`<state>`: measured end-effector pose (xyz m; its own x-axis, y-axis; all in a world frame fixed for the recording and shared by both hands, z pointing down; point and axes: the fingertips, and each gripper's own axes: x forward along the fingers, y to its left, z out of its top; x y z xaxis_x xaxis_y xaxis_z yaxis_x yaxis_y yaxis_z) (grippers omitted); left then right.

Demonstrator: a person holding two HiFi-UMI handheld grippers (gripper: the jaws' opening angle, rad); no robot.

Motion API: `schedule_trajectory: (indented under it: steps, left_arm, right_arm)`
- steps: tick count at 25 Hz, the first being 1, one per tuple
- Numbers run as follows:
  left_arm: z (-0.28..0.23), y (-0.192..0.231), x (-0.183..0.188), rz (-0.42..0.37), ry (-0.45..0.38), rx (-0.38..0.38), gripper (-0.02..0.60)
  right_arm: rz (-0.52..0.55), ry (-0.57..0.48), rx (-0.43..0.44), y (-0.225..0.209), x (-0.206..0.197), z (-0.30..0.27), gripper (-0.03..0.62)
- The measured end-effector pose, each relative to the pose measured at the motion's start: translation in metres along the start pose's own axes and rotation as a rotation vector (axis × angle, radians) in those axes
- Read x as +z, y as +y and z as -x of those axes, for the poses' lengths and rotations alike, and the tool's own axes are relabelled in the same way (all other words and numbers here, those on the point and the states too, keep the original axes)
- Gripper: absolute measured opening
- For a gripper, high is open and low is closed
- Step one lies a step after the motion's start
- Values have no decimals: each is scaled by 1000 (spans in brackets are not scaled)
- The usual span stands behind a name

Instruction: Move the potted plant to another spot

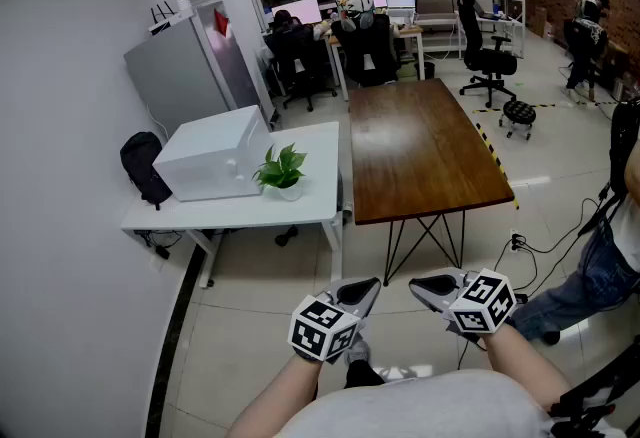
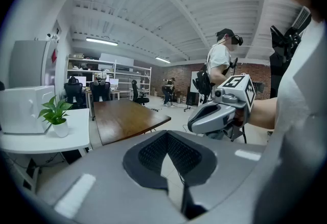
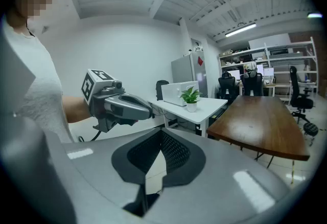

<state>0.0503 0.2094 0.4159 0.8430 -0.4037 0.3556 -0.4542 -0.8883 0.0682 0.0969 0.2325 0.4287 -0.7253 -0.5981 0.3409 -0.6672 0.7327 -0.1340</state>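
Observation:
The potted plant (image 1: 283, 171), green leaves in a small white pot, stands on the white table (image 1: 300, 206) beside a white box (image 1: 212, 154). It also shows far off in the left gripper view as the potted plant (image 2: 57, 113) and in the right gripper view as the potted plant (image 3: 191, 97). Both grippers hang low in front of me over the floor, well short of the table. My left gripper (image 1: 370, 286) (image 2: 167, 133) is shut and empty. My right gripper (image 1: 417, 284) (image 3: 162, 132) is shut and empty too. They point toward each other, tips apart.
A brown wooden table (image 1: 420, 146) adjoins the white one on the right. A black backpack (image 1: 145, 166) leans at the white table's left end, below a grey cabinet (image 1: 185, 71). A person (image 1: 600, 256) stands at my right, with cables (image 1: 540, 246) on the floor. Office chairs and desks fill the back.

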Motion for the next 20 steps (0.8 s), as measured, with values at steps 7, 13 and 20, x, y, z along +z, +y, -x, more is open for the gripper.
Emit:
schedule_trajectory:
  steps: [7,13,20]
  left_arm:
    - [-34,129,3,11,17,-17,-3]
    - [-47,258,5,41,38,-10,-3]
    - [-50,374,1,70,37,14,-3]
  right_arm:
    - [-21,-6,-48,-83,36,-102,6]
    - [-67,19,-47,-142,66,-204,6]
    - [-42,37,-37,-195,98,-308,6]
